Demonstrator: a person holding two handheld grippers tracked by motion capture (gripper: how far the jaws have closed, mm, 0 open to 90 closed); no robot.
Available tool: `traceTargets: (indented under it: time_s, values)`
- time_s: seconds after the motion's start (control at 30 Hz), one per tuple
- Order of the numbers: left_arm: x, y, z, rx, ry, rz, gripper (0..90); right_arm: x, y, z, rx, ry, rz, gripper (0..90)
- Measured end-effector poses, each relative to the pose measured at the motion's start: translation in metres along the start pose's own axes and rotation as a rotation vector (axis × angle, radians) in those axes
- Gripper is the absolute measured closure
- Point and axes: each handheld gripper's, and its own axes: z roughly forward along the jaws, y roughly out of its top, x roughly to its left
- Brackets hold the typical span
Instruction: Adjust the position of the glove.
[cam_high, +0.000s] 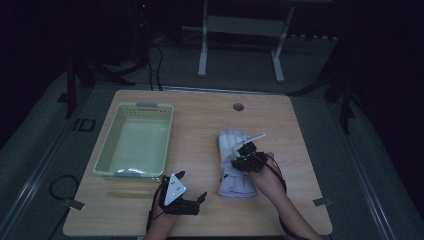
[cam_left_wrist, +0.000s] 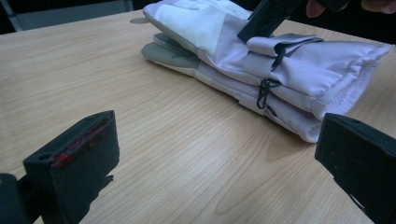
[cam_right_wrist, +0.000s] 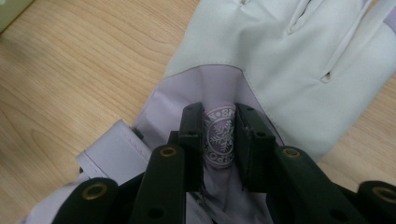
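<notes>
So there's a pair of gloves (cam_high: 234, 162) stacked one on top of the other, lying flat on the wooden bench (cam_high: 200, 125), right of the middle. They're white over the fingers and palm, pale lilac at the wrist and cuff, with the fingers pointing toward the far edge and the cuffs toward the person. From the left claw view you can see a strap (cam_left_wrist: 261, 63) across the wrist and a small dark clip (cam_left_wrist: 264, 91) hanging off the side, plus a thick padded cuff at the end.

The right claw (cam_right_wrist: 219, 140) is on the top glove's wrist, its two black jaws pinched in on a fold of the lilac fabric that has a round snowflake logo (cam_right_wrist: 219, 140) on it. Clamped on the glove, basically.

The left claw (cam_high: 192, 187) sits low by the near edge, jaws spread wide apart with nothing between them but bare wood. It's near the gloves, not touching.

On the left side of the bench there's a pale green basket (cam_high: 106, 150), well apart from the gloves. A small round hole (cam_high: 238, 107) sits in the benchtop near the far edge.
</notes>
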Motion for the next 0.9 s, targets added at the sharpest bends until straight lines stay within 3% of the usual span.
traceTargets:
  time_s: [0.13, 0.4, 0.5, 0.53, 0.57, 0.6, 0.7, 0.73, 0.77, 0.8, 0.87, 0.9]
  values:
    - [0.0, 0.0, 0.0, 0.004, -0.003, -0.001, 0.0, -0.007, 0.0, 0.003, -0.018, 0.025, 0.014, 71.1]
    - [0.0, 0.0, 0.0, 0.004, 0.004, -0.005, 0.0, -0.008, 0.001, 0.005, -0.032, 0.011, -0.005, 68.1]
    - [0.0, 0.0, 0.0, 0.002, 0.004, -0.004, 0.0, -0.009, 0.0, 0.003, -0.044, 0.027, -0.009, 62.3]
    - [0.001, 0.0, 0.0, 0.002, 0.002, -0.006, 0.0, -0.011, -0.003, 0.0, -0.098, 0.031, -0.053, 51.0]
    - [0.001, 0.0, 0.0, 0.004, 0.002, -0.008, 0.0, -0.011, -0.003, 0.0, -0.098, 0.031, -0.053, 51.0]
    - [0.001, 0.0, 0.0, 0.005, 0.002, -0.008, 0.0, -0.011, -0.005, 0.0, -0.105, 0.026, -0.083, 49.7]
    - [0.001, 0.0, 0.0, 0.005, -0.001, -0.008, 0.0, -0.011, -0.007, -0.006, -0.118, 0.035, -0.081, 44.2]
    - [0.001, 0.0, 0.0, 0.006, -0.003, -0.01, 0.0, -0.011, -0.008, -0.013, -0.154, 0.029, -0.1, 39.1]
    - [0.001, 0.0, 0.0, 0.006, -0.003, -0.01, 0.0, -0.011, -0.008, -0.013, -0.154, 0.029, -0.1, 39.1]
    - [0.001, 0.0, 0.0, 0.006, -0.003, -0.009, 0.0, -0.013, -0.01, -0.02, -0.17, 0.058, -0.098, 33.3]
    - [0.001, 0.0, 0.0, 0.007, -0.004, -0.01, 0.0, -0.013, -0.01, -0.023, -0.174, 0.064, -0.098, 31.5]
    - [0.001, 0.0, 0.0, 0.008, -0.004, -0.01, 0.0, -0.014, -0.012, -0.027, -0.172, 0.081, -0.103, 23.9]
